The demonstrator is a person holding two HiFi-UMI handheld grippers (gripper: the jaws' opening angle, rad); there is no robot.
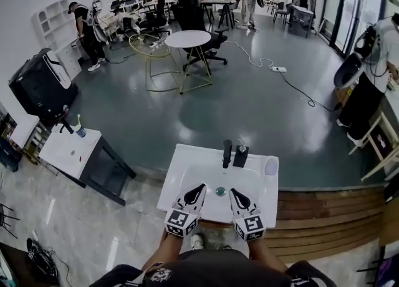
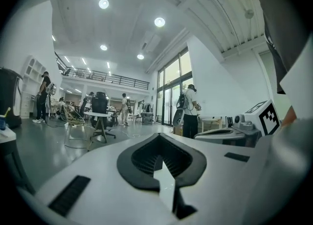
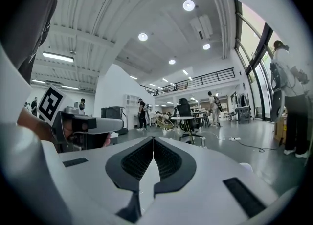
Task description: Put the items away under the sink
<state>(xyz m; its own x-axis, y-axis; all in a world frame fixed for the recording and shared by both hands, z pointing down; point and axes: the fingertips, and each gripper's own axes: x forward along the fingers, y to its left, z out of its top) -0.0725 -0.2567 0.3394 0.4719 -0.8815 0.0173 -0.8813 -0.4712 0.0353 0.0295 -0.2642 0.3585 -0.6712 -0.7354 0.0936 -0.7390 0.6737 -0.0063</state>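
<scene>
Both of your grippers are level over the near edge of the sink (image 1: 177,179), side by side and a little apart, tips angled inward toward the basin.

Left gripper (image 1: 201,187): white shell, ribbed black pads. In the left gripper view (image 2: 157,138) the two pads meet along a thin seam up to the tip. The jaws are together with nothing between them. The marker cube of the right gripper (image 2: 264,118) shows at that view's right edge.

Right gripper (image 1: 233,191): same build. In the right gripper view (image 3: 153,140) the pads are pressed flat against each other, closed and empty.

Sink: a white, smooth, rectangular unit with a shallow rounded basin. A small round metallic drain (image 1: 220,191) sits in the basin between the two gripper tips.

Items, all along the far edge of the sink:
- A black faucet (image 1: 227,153), upright and roughly cylindrical, at the middle of the far edge.
- A soap dispenser (image 1: 240,155), a dark boxy body with a pale pump on top, just beside the faucet on its right.
- A pale oval object (image 1: 270,166) lying flat at the far right corner. You cannot tell its material.

Neither gripper touches any item. The space below the sink is not visible from above.

Surroundings: a glossy grey floor beyond the sink, and wooden planking (image 1: 324,211) to its right.
</scene>
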